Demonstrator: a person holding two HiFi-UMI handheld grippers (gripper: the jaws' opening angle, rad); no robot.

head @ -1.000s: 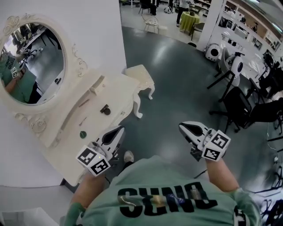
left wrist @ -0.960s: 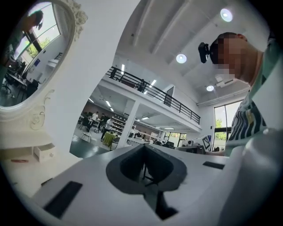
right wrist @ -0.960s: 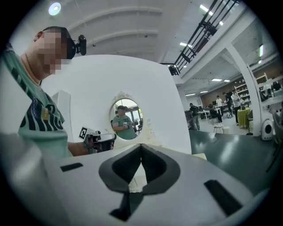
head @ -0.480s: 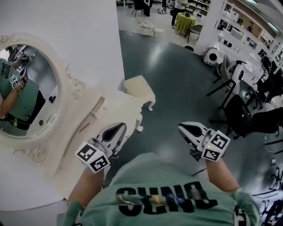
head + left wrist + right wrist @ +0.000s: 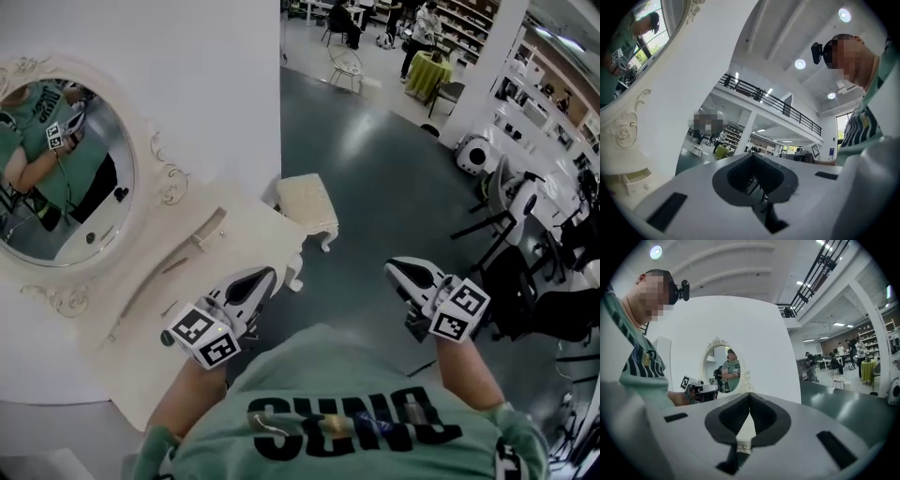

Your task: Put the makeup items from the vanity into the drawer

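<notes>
Hand-held gripper in my left (image 5: 263,279) hovers with its jaws together and empty over the near edge of the cream vanity surface (image 5: 239,234). A slim makeup stick (image 5: 176,265) lies just left of it, with the small drawer (image 5: 208,228) beyond. My right hand-held gripper (image 5: 397,270), also closed on nothing, hangs over grey floor (image 5: 394,187). The left gripper view shows the mirror frame (image 5: 628,126) to the left. In the right gripper view, the oval mirror stands beyond my closed tips.
</notes>
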